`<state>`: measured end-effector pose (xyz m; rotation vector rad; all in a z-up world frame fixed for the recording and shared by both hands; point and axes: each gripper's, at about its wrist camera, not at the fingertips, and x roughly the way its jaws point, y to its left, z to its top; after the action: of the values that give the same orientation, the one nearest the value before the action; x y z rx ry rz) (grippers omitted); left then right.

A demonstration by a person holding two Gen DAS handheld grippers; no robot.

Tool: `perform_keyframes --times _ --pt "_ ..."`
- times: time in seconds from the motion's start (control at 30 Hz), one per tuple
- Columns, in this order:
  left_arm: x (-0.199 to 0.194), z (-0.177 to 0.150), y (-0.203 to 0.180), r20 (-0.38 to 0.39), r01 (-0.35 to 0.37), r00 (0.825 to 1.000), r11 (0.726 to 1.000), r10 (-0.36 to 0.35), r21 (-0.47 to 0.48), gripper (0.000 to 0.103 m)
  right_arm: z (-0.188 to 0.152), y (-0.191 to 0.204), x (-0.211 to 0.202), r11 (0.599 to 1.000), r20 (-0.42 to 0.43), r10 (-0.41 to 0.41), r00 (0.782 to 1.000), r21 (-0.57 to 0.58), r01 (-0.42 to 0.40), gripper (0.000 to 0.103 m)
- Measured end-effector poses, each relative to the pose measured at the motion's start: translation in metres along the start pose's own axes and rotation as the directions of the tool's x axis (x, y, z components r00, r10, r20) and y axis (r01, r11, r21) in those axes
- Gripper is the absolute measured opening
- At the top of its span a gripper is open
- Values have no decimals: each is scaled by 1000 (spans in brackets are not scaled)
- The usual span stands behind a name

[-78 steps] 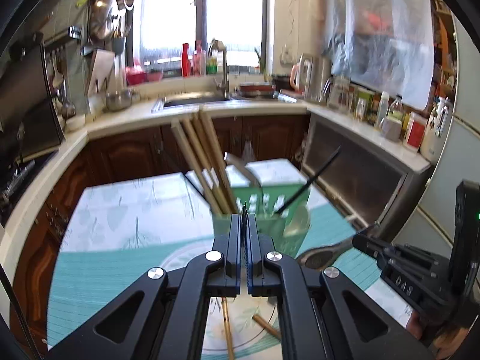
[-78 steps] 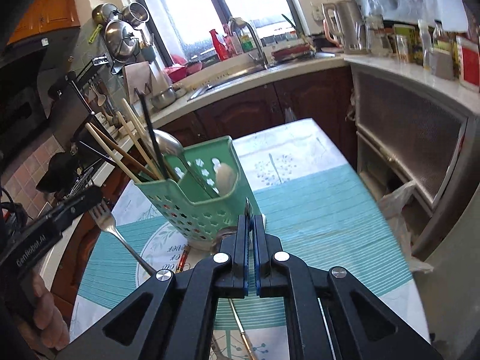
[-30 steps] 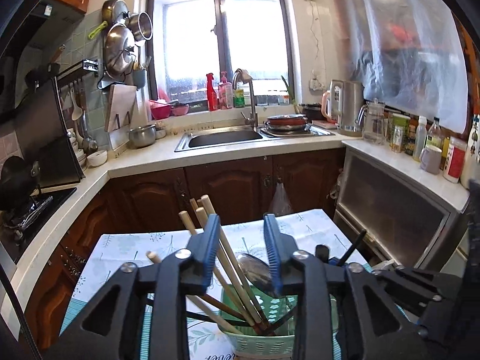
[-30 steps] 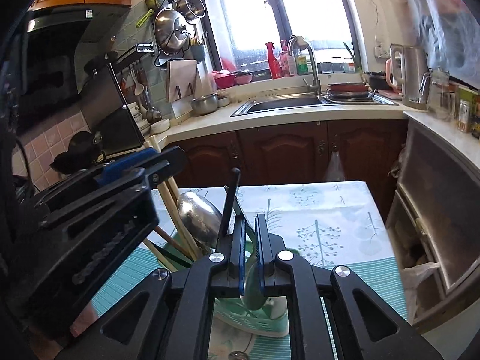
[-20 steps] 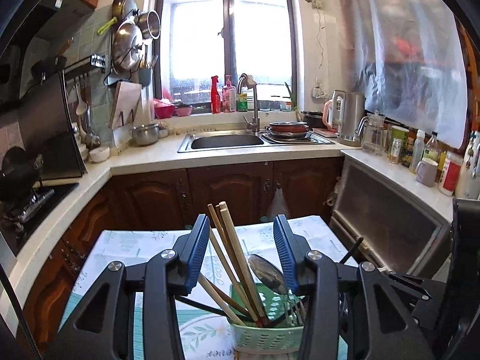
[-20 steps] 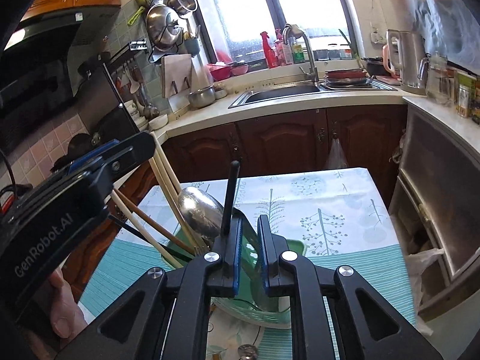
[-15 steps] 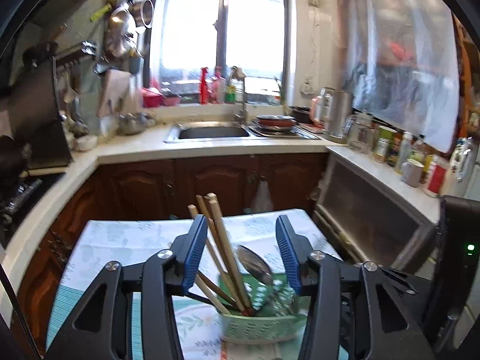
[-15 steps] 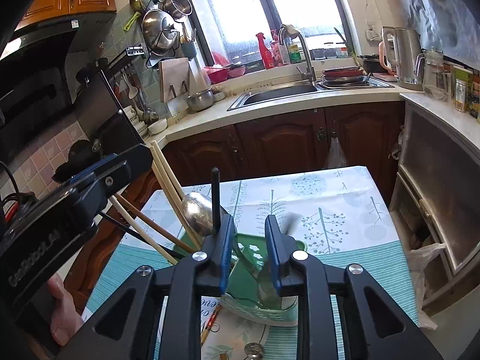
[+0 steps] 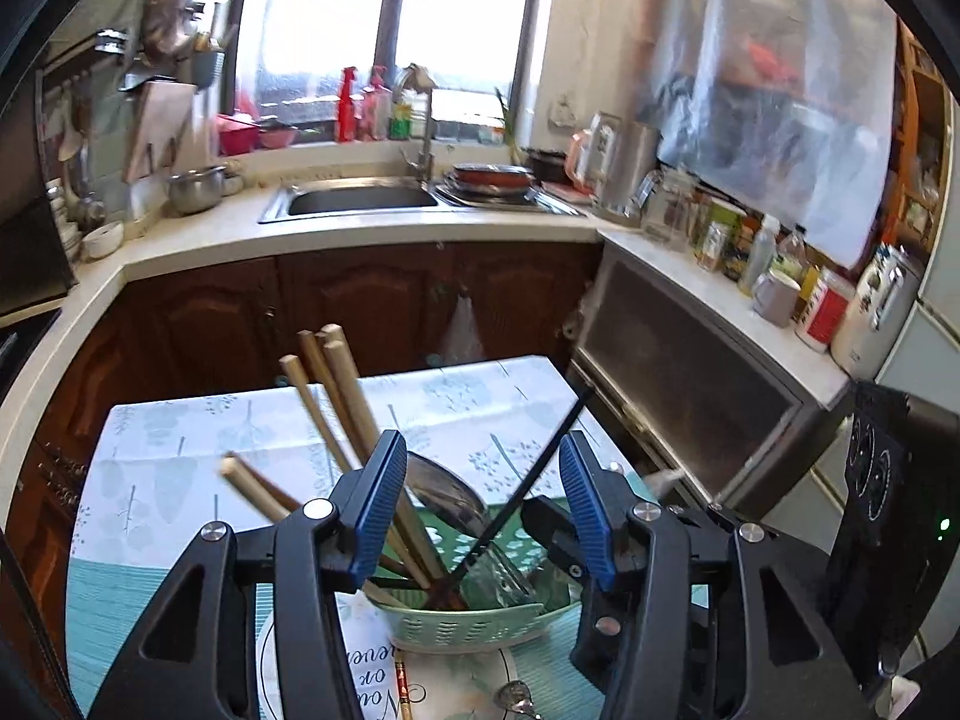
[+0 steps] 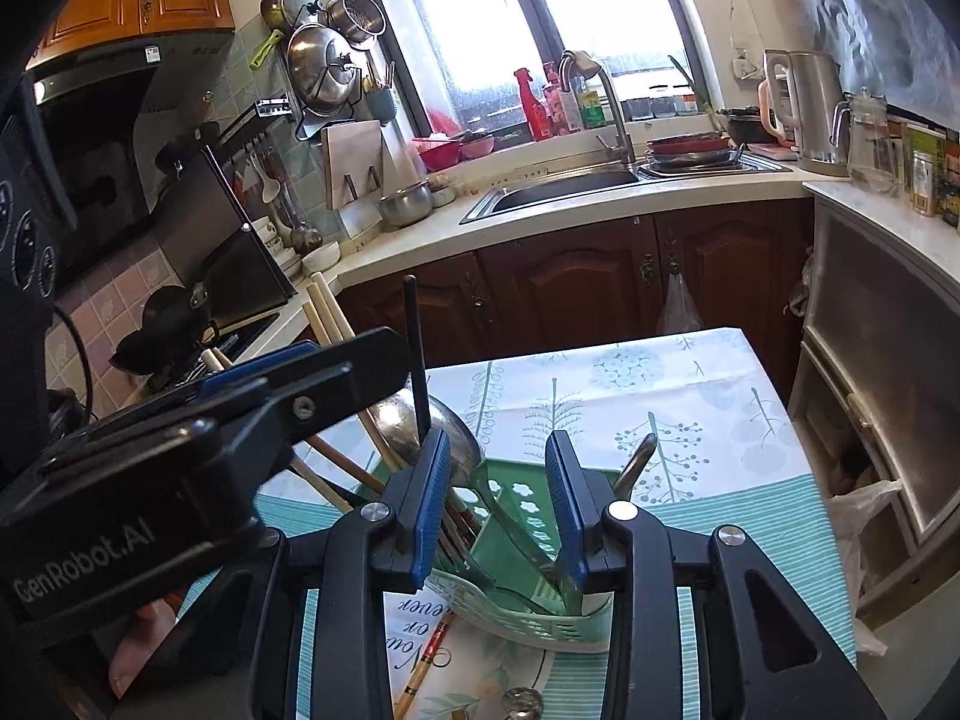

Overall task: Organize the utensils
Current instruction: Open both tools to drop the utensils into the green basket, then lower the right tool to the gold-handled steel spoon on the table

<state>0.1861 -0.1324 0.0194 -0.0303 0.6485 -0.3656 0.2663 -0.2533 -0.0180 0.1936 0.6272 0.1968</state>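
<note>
The green utensil basket (image 10: 528, 540) stands on the tabletop (image 10: 690, 396), already loaded with wooden chopsticks (image 9: 336, 396), a steel ladle (image 10: 420, 426) and a thin black stick (image 9: 540, 462), all leaning up and away from the cameras.

Both claws hover just above and in front of the basket. The left claw (image 9: 477, 504) is released, its jaws opening, with nothing pressed between the pads (the chopsticks and ladle merely show through the gap). The right claw (image 10: 498, 504) is likewise released and opening, empty, the basket's rim showing between its fingers.

Nearer than the basket, below both claws, a red-tipped chopstick (image 10: 426, 660) lies on the tabletop, long axis running from the basket's foot toward the cameras. In both views it lies just left of centre, so neither claw looks clearly nearer; picking it up would likely mean tipping down and back.
</note>
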Motion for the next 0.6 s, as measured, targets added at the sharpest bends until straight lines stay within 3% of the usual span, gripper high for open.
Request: perform_keyframes --times 0.3,0.37,0.43,0.6 --pt "21 4 -11 -43 27 999 1000 -27 4 51 -8 -6 8 1000 6 10 1000 -10 -10 34" --pt "26 4 -10 -53 34 998 999 -34 -7 38 -9 -7 8 1000 6 11 1000 -15 -11 34" --pt "33 3 -8 -74 42 996 999 -44 -22 9 -11 -7 7 1000 10 7 1000 -19 -7 34" --pt "29 2 -3 -44 22 999 999 -24 -41 6 -15 -11 1 1000 22 5 1000 -11 -4 34"
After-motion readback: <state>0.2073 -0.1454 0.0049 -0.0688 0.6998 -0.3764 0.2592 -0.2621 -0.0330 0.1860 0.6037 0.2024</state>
